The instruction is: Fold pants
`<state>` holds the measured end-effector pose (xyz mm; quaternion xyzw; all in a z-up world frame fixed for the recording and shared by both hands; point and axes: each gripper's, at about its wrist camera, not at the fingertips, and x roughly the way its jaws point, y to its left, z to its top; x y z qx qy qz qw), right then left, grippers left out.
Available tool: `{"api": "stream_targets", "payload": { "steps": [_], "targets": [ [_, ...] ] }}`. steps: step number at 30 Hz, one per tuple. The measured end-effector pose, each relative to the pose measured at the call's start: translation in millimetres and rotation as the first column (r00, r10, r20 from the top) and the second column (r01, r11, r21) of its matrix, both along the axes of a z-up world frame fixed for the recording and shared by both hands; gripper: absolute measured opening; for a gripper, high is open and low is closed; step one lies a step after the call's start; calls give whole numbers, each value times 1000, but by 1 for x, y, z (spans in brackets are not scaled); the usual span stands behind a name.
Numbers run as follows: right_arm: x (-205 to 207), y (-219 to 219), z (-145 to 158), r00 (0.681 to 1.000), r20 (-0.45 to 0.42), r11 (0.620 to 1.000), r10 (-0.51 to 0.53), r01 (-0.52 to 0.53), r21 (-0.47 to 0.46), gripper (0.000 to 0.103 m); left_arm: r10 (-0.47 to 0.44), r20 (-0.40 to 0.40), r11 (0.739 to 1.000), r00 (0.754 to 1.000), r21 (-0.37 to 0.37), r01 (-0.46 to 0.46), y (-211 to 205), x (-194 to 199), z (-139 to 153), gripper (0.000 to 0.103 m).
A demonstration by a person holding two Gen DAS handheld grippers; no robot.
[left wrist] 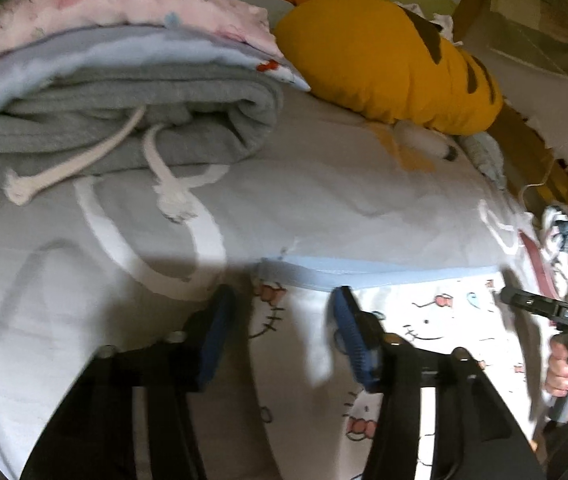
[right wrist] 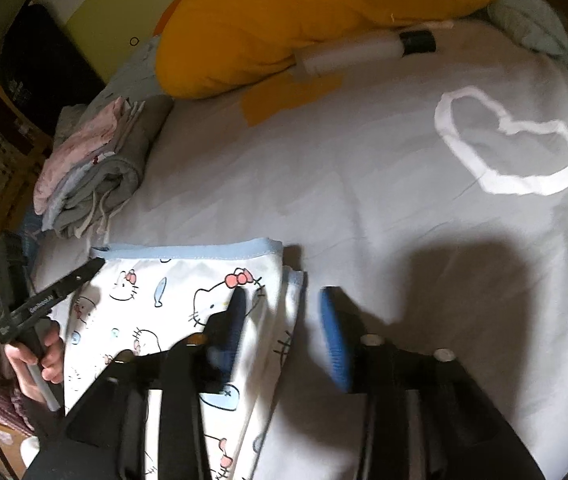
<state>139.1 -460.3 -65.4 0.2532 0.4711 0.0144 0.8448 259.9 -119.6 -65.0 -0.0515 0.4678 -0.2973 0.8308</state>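
Hovering over the bed, I have both grippers low above the white cartoon-cat pants point(right wrist: 155, 304), which lie flat on the grey bedsheet point(right wrist: 364, 208) with their pale blue waistband point(left wrist: 364, 270) at the far edge. My left gripper point(left wrist: 284, 308) has its jaws parted and released, straddling the left corner of the waistband without pressing it. My right gripper point(right wrist: 284, 312) is likewise loose and apart, over the pants' right edge, gripping nothing. A stack of folded clothes point(left wrist: 123, 92) sits beyond on the left, beside a yellow plush cushion point(left wrist: 384, 64)
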Motion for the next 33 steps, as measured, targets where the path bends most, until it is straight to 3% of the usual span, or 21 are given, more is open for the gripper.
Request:
{"api": "stream_targets", "payload": {
  "steps": [7, 10, 12, 14, 15, 17, 18, 19, 21, 23, 27, 33],
  "targets": [
    [17, 7, -9, 999, 46, 999, 18, -20, 26, 53, -41, -127, 983, 991, -181, 17, 11, 16, -14, 34],
    [18, 7, -13, 997, 71, 997, 34, -39, 61, 53, -72, -146, 972, 987, -231, 37, 12, 20, -16, 45],
    [19, 3, -17, 995, 93, 993, 32, -42, 112, 53, -93, -139, 968, 986, -243, 58, 8, 21, -14, 50],
    [24, -3, -21, 994, 105, 984, 22, -40, 174, 51, -95, -122, 970, 988, -233, 65, 3, 20, -13, 48],
    [27, -4, -23, 995, 100, 980, 18, -38, 197, 43, -92, -117, 971, 989, -231, 63, 1, 21, -12, 47],
    [31, -7, -28, 996, 91, 966, 23, -45, 253, 33, -75, -115, 971, 991, -233, 46, 2, 22, -13, 31],
    [32, -6, -31, 995, 95, 959, 33, -58, 278, 29, -78, -129, 967, 989, -250, 44, 3, 22, -14, 17],
    [31, -6, -32, 995, 95, 957, 39, -65, 284, 22, -94, -141, 961, 986, -272, 53, 4, 22, -15, 13],
    [31, -3, -31, 995, 93, 958, 44, -68, 280, 13, -105, -106, 964, 989, -255, 75, 0, 17, -8, 12],
    [29, 0, -23, 993, 117, 967, 35, -63, 248, 11, -104, -46, 971, 994, -221, 92, -4, 10, 3, 11],
    [21, 11, 6, 978, 196, 984, 75, -105, 145, 11, -93, 4, 966, 996, -244, 91, 2, -1, 19, 11],
    [-7, 20, 40, 960, 260, 984, 101, -135, 117, 11, -96, 88, 949, 991, -293, 118, 15, -26, 54, 11]
  ]
}}
